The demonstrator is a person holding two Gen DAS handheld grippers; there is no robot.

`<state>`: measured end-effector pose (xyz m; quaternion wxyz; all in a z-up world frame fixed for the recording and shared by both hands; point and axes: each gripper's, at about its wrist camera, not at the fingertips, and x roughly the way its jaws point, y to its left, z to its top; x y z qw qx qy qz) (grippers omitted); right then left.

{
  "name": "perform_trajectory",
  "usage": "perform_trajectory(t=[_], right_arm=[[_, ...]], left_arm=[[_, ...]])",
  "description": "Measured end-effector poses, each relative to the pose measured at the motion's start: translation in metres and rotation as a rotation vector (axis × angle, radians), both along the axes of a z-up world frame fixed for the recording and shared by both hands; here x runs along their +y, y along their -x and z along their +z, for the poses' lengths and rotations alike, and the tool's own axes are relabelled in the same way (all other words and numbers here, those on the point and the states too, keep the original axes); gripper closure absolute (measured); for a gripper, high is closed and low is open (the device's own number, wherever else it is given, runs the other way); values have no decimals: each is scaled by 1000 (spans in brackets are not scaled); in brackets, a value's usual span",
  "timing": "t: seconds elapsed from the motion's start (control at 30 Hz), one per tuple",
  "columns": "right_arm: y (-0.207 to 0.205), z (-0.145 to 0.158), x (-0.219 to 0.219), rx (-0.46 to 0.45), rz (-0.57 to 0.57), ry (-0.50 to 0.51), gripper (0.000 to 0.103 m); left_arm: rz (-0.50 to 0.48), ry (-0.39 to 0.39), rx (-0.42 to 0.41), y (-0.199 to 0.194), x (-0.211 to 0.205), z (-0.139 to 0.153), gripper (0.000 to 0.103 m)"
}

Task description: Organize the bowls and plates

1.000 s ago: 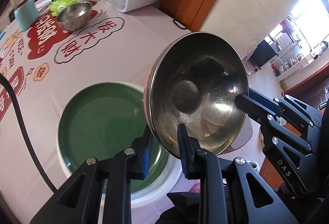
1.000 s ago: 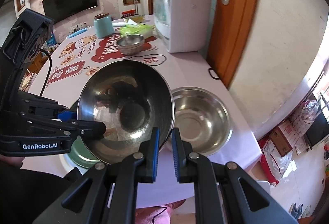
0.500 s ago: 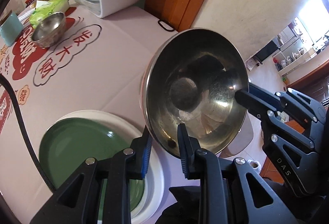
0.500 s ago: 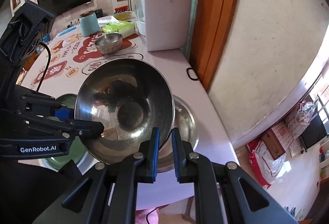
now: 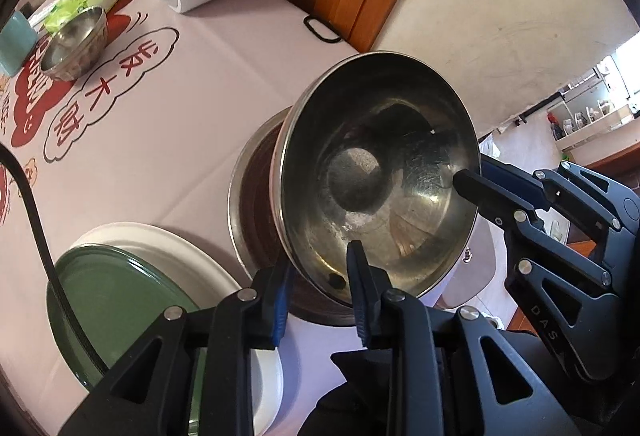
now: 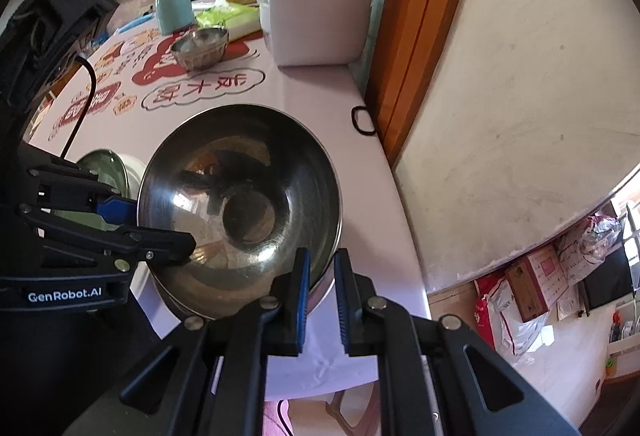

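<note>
While both my grippers pinch the rim of the steel bowl (image 5: 380, 191), the thing that matters is what sits under it: a second steel bowl (image 5: 256, 203) resting on the surface (image 5: 180, 123), showing left of and below the held one in the left wrist view. Left gripper (image 5: 318, 288) is clamped on the near rim at bottom centre of that frame, one finger inside, one outside. Right gripper (image 6: 322, 288) is clenched on the rim at the bowl's lower right in the right wrist view, and shows in the left view biting the rim at mid right. Held bowl is tilted, mouth facing me, its lower edge close over the resting bowl; can't tell if they touch. My read: nesting step, bowl needs levelling and shifting toward frame left to centre over the lower one. Green plate (image 5: 120, 300) on a white plate (image 5: 168, 240) sits lower left, clear of the drop. Small steel bowl (image 5: 74, 47) upper left, well apart.
</note>
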<state>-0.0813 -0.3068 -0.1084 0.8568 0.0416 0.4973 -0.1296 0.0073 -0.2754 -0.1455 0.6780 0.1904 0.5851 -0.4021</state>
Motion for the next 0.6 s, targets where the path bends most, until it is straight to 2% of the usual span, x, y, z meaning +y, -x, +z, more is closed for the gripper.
perform_trajectory(t=[0.37, 0.6], right_arm=[[-7, -10, -7, 28, 57, -37, 89], [-9, -9, -4, 14, 95, -45, 89]], left_arm=[[30, -68, 7, 1, -8, -7, 71], [43, -79, -8, 2, -4, -2, 67]])
